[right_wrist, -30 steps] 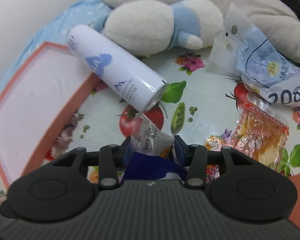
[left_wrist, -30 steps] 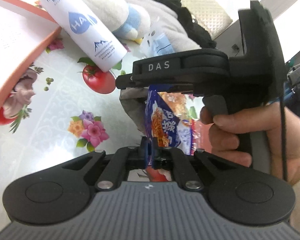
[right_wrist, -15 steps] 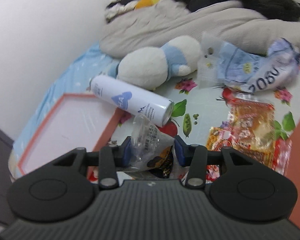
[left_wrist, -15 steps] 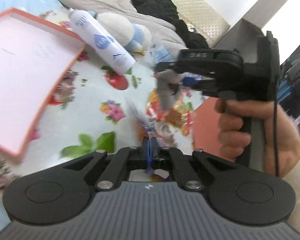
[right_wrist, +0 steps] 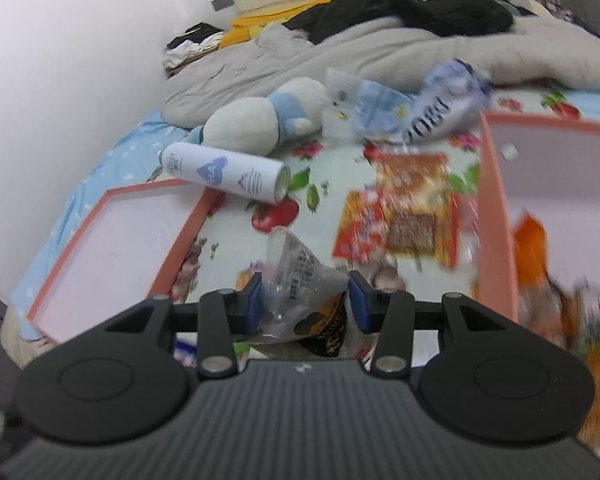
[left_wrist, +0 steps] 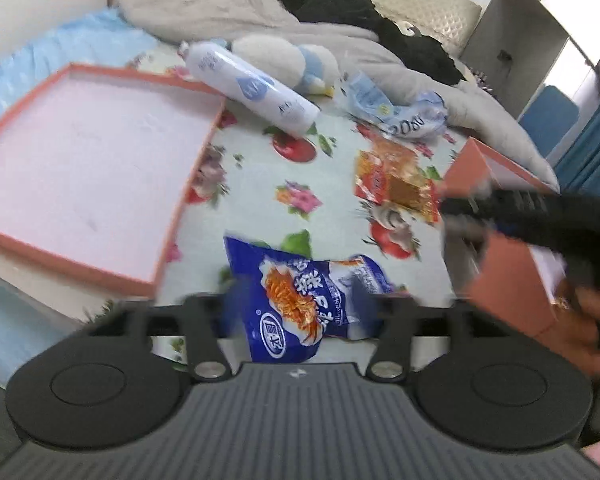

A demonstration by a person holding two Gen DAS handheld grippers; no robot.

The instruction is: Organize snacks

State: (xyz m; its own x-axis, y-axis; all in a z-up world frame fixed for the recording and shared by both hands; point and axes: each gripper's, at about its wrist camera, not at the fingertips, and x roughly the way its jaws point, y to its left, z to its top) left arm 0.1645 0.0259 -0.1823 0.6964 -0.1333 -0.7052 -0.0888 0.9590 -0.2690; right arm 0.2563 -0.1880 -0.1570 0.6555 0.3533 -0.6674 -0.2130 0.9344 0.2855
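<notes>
In the left wrist view, a blue snack packet (left_wrist: 292, 296) lies loose on the floral sheet between the blurred fingers of my left gripper (left_wrist: 296, 310). Its jaws are opening and the pads stand clear of the packet. My right gripper (right_wrist: 306, 298) is shut on a crinkled clear-and-black snack packet (right_wrist: 300, 280). The right gripper (left_wrist: 512, 208) also shows as a dark blur at the right of the left wrist view, over an orange box (left_wrist: 508, 280). That orange box (right_wrist: 496, 216) stands just right of the held packet and holds orange packets (right_wrist: 532, 248).
A shallow pink lid with an orange rim (left_wrist: 80, 168) lies at the left. A white spray bottle (left_wrist: 256, 88), a plush toy (left_wrist: 284, 60), a pale blue bag (left_wrist: 396, 108) and an orange-red snack packet (left_wrist: 392, 184) lie on the sheet. Grey bedding is heaped behind.
My left gripper was shut on the blue packet; its jaws have spread and the packet now lies loose. Both grippers pulled back and up. The right one carried its packet rightward beside the orange box.
</notes>
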